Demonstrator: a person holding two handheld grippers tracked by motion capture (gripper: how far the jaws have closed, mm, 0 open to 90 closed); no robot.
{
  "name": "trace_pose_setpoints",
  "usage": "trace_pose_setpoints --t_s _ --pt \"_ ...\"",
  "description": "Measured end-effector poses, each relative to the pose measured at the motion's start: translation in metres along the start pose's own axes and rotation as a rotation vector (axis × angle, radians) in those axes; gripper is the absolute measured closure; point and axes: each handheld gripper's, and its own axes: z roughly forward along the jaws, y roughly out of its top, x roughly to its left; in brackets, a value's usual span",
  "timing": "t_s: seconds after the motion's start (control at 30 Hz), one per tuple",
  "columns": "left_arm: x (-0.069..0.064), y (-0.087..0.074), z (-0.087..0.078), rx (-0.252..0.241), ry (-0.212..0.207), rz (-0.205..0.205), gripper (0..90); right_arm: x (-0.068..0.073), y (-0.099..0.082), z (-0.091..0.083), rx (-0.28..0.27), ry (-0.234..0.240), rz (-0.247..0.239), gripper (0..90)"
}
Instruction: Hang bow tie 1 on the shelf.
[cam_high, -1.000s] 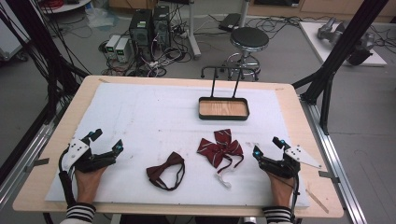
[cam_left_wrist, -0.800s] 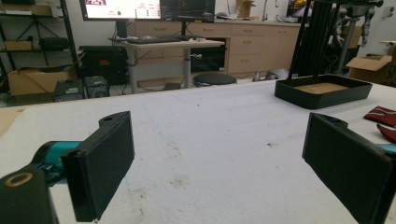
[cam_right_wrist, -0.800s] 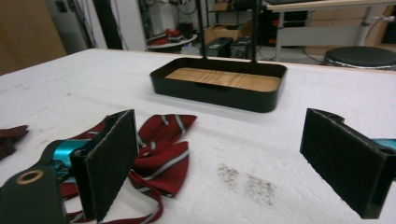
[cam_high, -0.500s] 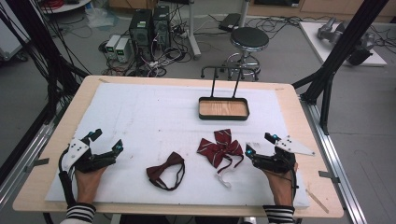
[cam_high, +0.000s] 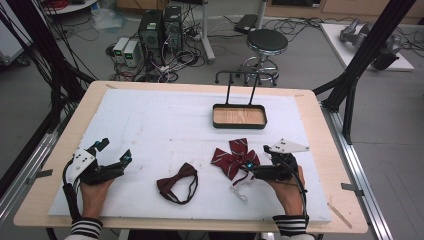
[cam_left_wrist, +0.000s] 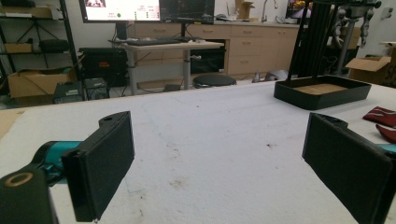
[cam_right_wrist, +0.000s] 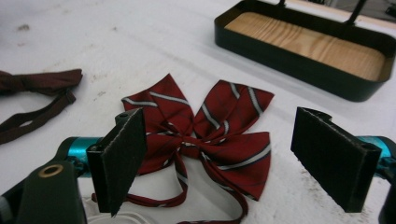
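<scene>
The right hand-held gripper, jaws spread wide, straddled the striped bow tie for grasping; the left hand-held gripper, equally open, idled at the surface's 8 o'clock.

From up top I've got the wooden surface with a white sheet over most of it. My left tool sits near the front left corner, jaws spread, nothing between them. My right tool is over on the right, jaws apart and right up against the striped red bow tie; can't tell if it's touching. A plain dark brown bow tie with its strap looped lies between the two tools. Further back there's a black tray with a wood bottom and a tall wire handle. Behind the surface, a round stool and some computer boxes.
</scene>
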Motion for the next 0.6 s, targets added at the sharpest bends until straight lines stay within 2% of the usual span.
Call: trace_pose_setpoints --t_s 0.1,0.13,0.27,0.37,0.43,0.47,0.6 --pt "0.0 0.0 0.0 -0.001 0.0 0.001 9.5 0.003 0.003 0.006 0.028 0.003 -0.004 18.5" --pt "0.0 0.0 0.0 -0.001 -0.001 0.001 9.5 0.005 0.006 0.01 0.057 0.007 -0.011 20.7" --pt "0.0 0.0 0.0 -0.002 -0.001 0.001 9.6 0.008 0.009 0.015 0.086 0.005 -0.011 20.7" --pt "0.0 0.0 0.0 -0.003 -0.002 0.001 9.5 0.011 0.013 0.023 0.147 0.001 -0.018 20.9" --pt "0.0 0.0 0.0 -0.004 -0.004 0.001 9.5 0.011 0.014 0.026 0.163 0.002 -0.024 21.0" --pt "0.0 0.0 0.0 -0.004 -0.003 0.001 9.5 0.012 0.016 0.03 0.201 0.002 -0.03 21.7" --pt "0.0 0.0 0.0 -0.004 -0.002 0.0 9.5 0.012 0.018 0.034 0.225 0.002 -0.033 23.9"
